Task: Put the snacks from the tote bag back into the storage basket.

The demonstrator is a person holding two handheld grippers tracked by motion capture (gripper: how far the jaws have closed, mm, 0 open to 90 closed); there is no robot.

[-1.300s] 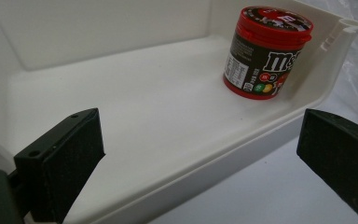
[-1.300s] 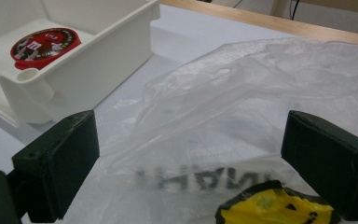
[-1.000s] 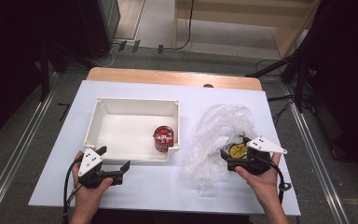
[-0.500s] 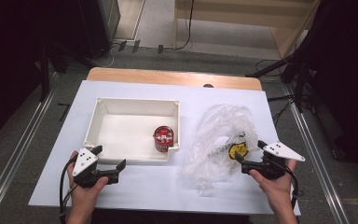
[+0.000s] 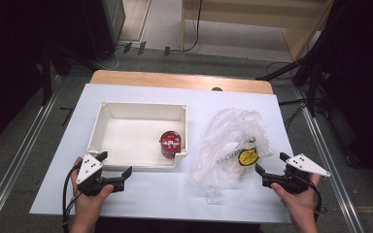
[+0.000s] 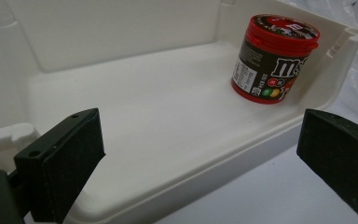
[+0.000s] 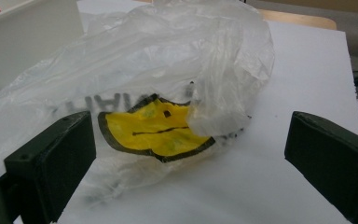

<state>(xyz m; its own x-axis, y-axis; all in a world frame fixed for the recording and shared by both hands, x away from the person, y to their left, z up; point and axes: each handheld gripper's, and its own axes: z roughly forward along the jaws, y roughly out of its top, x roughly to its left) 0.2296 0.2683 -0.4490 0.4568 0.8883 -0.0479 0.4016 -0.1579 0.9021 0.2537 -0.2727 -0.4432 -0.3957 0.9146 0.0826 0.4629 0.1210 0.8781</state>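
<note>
Work in hand: emptying the plastic bag (image 5: 230, 145) into the white bin (image 5: 108, 127), judging by how things lie.
Done: one red candy tub (image 5: 170, 144) stands upright in the bin's near right corner, close to both walls.
Bag: crumpled on the tabletop (image 5: 145, 194) just right of the bin, its yellow smiley print facing the right claw; whether anything is left inside I cannot tell.
Left claw (image 5: 127, 173): jaws wide apart, holding nothing, low by the bin's near wall and pointed at the tub.
Right claw (image 5: 259, 168): jaws wide apart, holding nothing, just short of the bag's near edge.
Left to do: probably grip the bag, then move it or draw out whatever remains.
</note>
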